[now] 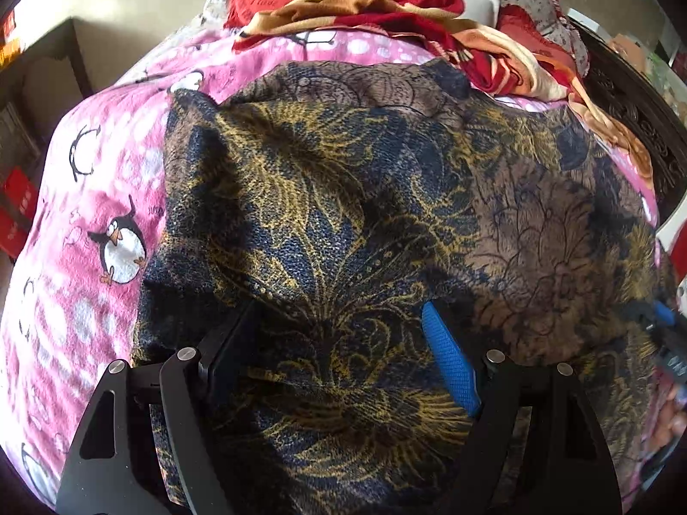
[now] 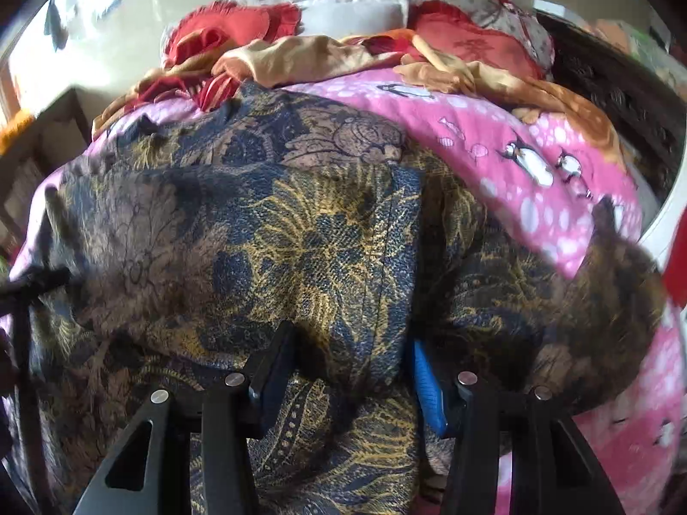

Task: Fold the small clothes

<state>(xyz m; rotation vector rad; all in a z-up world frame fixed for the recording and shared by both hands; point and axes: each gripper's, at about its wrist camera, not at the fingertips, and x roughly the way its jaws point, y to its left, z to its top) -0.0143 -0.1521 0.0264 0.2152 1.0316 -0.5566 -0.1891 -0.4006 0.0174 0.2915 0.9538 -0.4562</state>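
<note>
Left gripper [image 1: 339, 339] jaws wide, dark blue-and-gold floral patterned garment [image 1: 326, 197] bunched between them; right gripper [image 2: 350, 369] same. Garment lies on pink penguin-print fleece blanket [image 1: 98, 197] on bed.

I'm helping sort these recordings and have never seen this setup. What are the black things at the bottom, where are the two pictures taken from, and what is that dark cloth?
There is no robot here: a person holds one pair of tongs in each hand, and a wide-angle camera on each looks forward along its two fingers. The black arms at the bottom are those fingers. One picture comes from the left tongs, the other from the right tongs. Both sets of jaws stand apart, with the dark blue and gold patterned garment bunched between them; whether they pinch it I cannot tell. The garment lies on a pink penguin blanket, apparently on a bed. Behind is a heap of red and tan cloth.
</note>
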